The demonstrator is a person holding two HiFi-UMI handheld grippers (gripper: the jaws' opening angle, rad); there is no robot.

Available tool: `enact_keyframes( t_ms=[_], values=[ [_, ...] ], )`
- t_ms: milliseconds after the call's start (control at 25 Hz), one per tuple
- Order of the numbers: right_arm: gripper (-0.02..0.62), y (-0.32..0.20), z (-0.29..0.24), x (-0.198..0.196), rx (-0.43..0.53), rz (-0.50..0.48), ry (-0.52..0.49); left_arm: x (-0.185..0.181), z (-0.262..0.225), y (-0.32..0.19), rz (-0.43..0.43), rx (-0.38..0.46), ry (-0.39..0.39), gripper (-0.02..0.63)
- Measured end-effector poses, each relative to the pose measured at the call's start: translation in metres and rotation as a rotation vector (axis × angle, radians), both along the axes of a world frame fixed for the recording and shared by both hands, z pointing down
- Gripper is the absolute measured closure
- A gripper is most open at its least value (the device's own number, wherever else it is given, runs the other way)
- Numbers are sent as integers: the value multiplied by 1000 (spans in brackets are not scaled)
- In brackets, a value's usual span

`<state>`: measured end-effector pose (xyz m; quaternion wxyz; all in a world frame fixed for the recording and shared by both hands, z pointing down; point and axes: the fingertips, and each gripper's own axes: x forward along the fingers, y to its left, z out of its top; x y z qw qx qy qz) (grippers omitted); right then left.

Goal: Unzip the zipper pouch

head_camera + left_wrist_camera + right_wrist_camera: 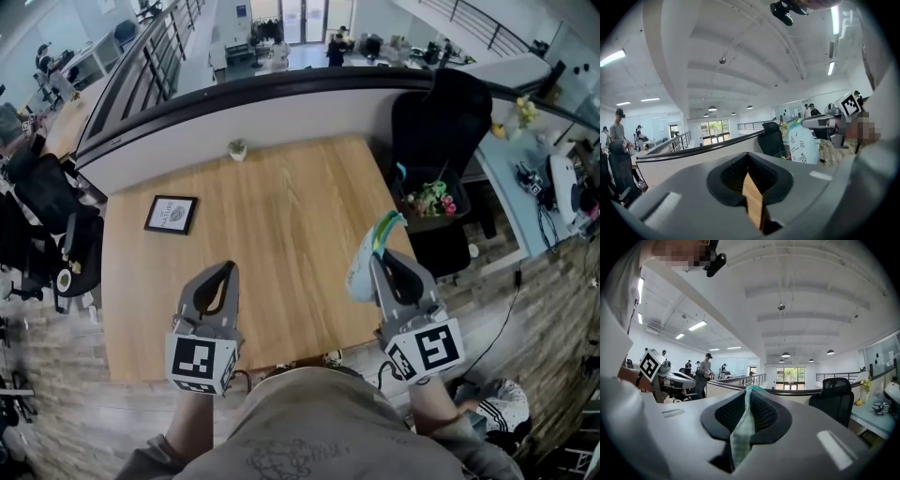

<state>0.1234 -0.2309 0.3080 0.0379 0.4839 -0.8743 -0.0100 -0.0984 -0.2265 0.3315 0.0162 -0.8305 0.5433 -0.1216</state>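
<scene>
White zipper pouch [364, 267] with a green-blue top edge sits right of centre in the head view. It hangs from my right claw [382, 261] over the right part of the wooden table [281, 234]. In the right gripper view, pale green pouch fabric runs up between my jaws, which are pinched narrow on it. My left claw [225, 270] is at lower left, jaws fully together, holding nothing. Framed picture [171, 214] lies at the table's left, small potted plant [237, 149] at its top edge, black office chair [441, 122] at upper right.
</scene>
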Motion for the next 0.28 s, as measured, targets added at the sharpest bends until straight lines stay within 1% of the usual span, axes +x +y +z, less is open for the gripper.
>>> enact_keyframes(
  t_ms=[280],
  values=[
    [551,-2,6,-2,-13,0,9,-5,-1,2,-8,-3,9,607]
  ],
)
